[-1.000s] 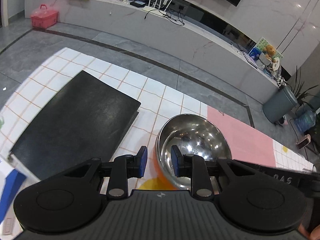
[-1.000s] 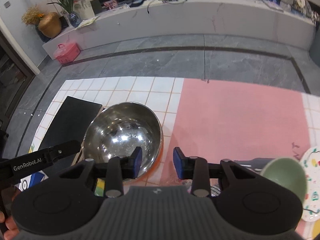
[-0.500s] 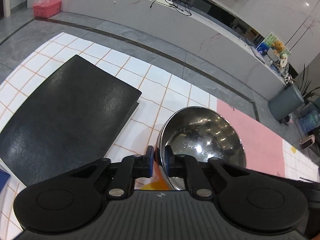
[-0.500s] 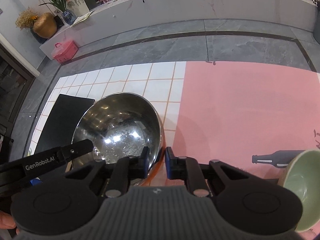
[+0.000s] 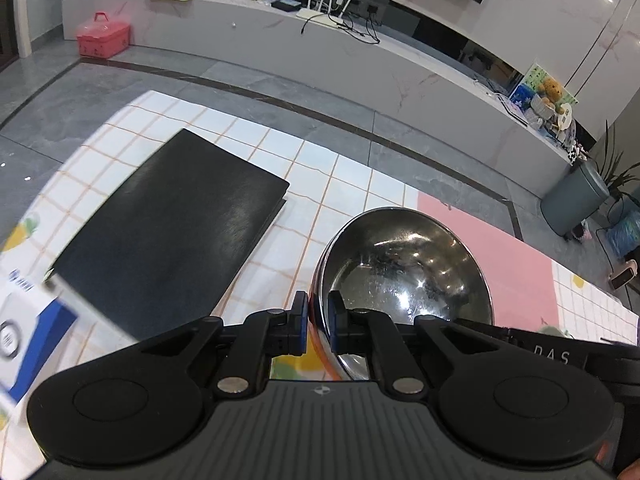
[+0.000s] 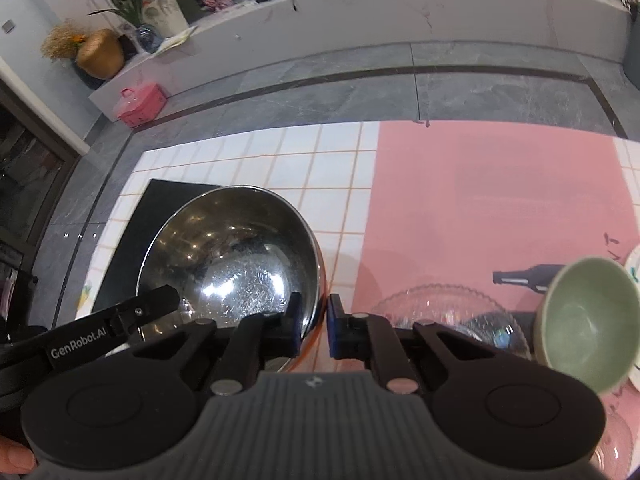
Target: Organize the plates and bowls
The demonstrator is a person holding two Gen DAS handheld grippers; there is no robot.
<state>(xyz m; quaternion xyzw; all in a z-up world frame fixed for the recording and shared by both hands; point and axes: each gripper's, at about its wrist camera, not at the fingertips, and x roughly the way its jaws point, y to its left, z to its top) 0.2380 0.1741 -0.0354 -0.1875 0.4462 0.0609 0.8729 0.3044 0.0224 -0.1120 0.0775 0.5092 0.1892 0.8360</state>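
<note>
Three bowls show: one steel bowl (image 6: 232, 256), one clear glass bowl (image 6: 448, 312) and one green bowl (image 6: 588, 324). One patterned plate (image 6: 634, 264) peeks in at the edge. One black mat (image 5: 168, 236) and one blue-and-white box (image 5: 28, 320) lie on the tablecloth.

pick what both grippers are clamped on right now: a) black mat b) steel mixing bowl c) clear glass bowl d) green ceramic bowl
b: the left gripper and right gripper each pinch the rim of the steel mixing bowl, one finger inside and one outside.

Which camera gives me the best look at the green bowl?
Right wrist: the green bowl shows nearly whole, tilted, beside the glass bowl. The left wrist view shows at most a sliver of it behind the right gripper's arm.
</note>
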